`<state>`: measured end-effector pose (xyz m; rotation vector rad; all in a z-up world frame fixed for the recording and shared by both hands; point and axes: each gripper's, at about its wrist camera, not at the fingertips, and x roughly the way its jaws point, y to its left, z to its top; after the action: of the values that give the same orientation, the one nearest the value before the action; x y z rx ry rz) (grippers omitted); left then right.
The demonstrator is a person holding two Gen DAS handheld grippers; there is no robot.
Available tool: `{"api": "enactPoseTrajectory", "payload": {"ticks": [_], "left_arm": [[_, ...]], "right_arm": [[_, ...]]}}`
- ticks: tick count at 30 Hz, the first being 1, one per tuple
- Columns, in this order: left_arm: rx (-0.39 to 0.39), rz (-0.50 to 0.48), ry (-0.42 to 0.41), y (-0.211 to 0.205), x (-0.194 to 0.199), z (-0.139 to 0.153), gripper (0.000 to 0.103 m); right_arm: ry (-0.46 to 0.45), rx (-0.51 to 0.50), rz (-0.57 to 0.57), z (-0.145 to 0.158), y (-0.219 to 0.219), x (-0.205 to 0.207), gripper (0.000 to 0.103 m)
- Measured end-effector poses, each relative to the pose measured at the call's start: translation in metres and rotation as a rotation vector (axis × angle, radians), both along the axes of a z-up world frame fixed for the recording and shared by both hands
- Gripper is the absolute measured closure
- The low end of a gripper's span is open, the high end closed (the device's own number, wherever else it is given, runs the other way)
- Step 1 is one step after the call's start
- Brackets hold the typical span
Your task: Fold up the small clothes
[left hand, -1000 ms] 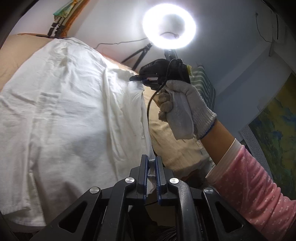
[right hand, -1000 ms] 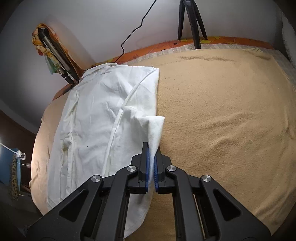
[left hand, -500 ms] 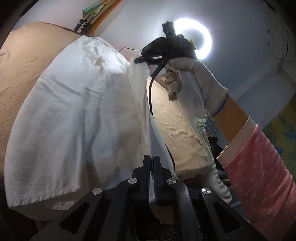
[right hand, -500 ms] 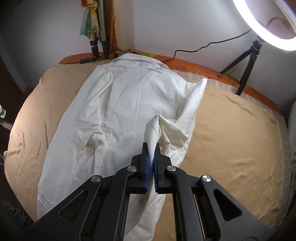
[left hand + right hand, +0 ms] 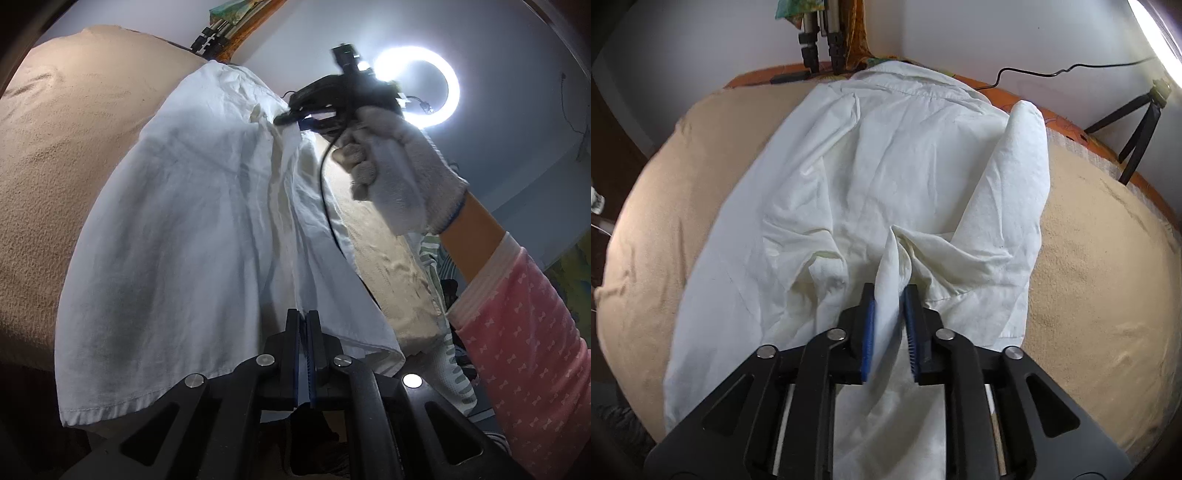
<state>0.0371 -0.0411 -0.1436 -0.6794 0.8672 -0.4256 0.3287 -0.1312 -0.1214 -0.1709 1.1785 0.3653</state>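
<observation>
Now white shirt (image 5: pixel 886 177) on tan bed cover (image 5: pixel 1100 258).
Left gripper (image 5: pixel 306 332) clamps hem; right gripper (image 5: pixel 889 314) parted, fabric between.

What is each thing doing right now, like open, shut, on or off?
Shirt: lying on the bed, right side folded over, wrinkled.
Left gripper: shut on the shirt hem.
Right gripper: fingers apart, cloth loose between them.
Ring light: on.
Bed: covered with a tan blanket.
</observation>
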Motion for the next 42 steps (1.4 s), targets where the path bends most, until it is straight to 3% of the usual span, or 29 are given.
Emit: {"api": "enactPoseTrajectory", "payload": {"ticks": [2, 4, 9, 14, 17, 20, 26, 27, 28, 30, 33, 36, 38, 41, 42], "left_arm": [[0.013, -0.002, -0.004, 0.001, 0.000, -0.001, 0.103], [0.024, -0.003, -0.009, 0.001, -0.001, -0.002, 0.103], [0.053, -0.004, -0.021, 0.001, -0.003, -0.001, 0.103], [0.074, -0.006, -0.024, -0.001, -0.004, -0.001, 0.103], [0.071, -0.009, -0.007, -0.001, -0.003, -0.003, 0.103], [0.080, -0.011, -0.004, -0.002, -0.001, -0.003, 0.103], [0.095, -0.010, 0.001, -0.004, 0.000, -0.004, 0.103], [0.101, -0.013, 0.000, -0.005, 0.000, -0.004, 0.103], [0.103, -0.015, 0.000, -0.006, 0.001, -0.004, 0.103], [0.105, -0.023, -0.003, -0.009, 0.001, -0.002, 0.103], [0.124, -0.047, -0.018, -0.017, 0.000, 0.001, 0.103], [0.156, -0.076, -0.014, -0.024, 0.001, -0.002, 0.103], [0.176, -0.090, -0.013, -0.023, 0.000, -0.001, 0.103], [0.209, -0.087, -0.042, -0.016, -0.007, 0.012, 0.103], [0.211, -0.087, -0.057, -0.013, -0.008, 0.019, 0.103]], "right_arm": [[-0.034, 0.106, -0.033, 0.025, -0.020, -0.016, 0.064], [-0.054, 0.201, -0.073, 0.048, -0.050, -0.039, 0.064], [-0.067, 0.251, -0.117, 0.072, -0.118, -0.128, 0.064], [0.069, 0.298, -0.166, 0.029, -0.153, -0.221, 0.063], [0.177, 0.395, -0.185, -0.006, -0.158, -0.254, 0.063], [0.239, 0.462, -0.166, -0.023, -0.154, -0.265, 0.063], [0.257, 0.488, -0.145, -0.029, -0.151, -0.271, 0.063], [0.256, 0.470, -0.148, -0.031, -0.151, -0.271, 0.081], [0.253, 0.450, -0.143, -0.031, -0.149, -0.270, 0.091], [0.237, 0.435, -0.133, -0.027, -0.149, -0.270, 0.096], [0.204, 0.460, -0.129, -0.014, -0.161, -0.277, 0.098], [0.227, 0.408, -0.170, -0.027, -0.171, -0.277, 0.098], [0.256, 0.425, -0.187, -0.035, -0.173, -0.276, 0.098], [0.237, 0.398, -0.148, -0.025, -0.172, -0.275, 0.093], [0.224, 0.383, -0.140, -0.021, -0.172, -0.275, 0.086]]}}
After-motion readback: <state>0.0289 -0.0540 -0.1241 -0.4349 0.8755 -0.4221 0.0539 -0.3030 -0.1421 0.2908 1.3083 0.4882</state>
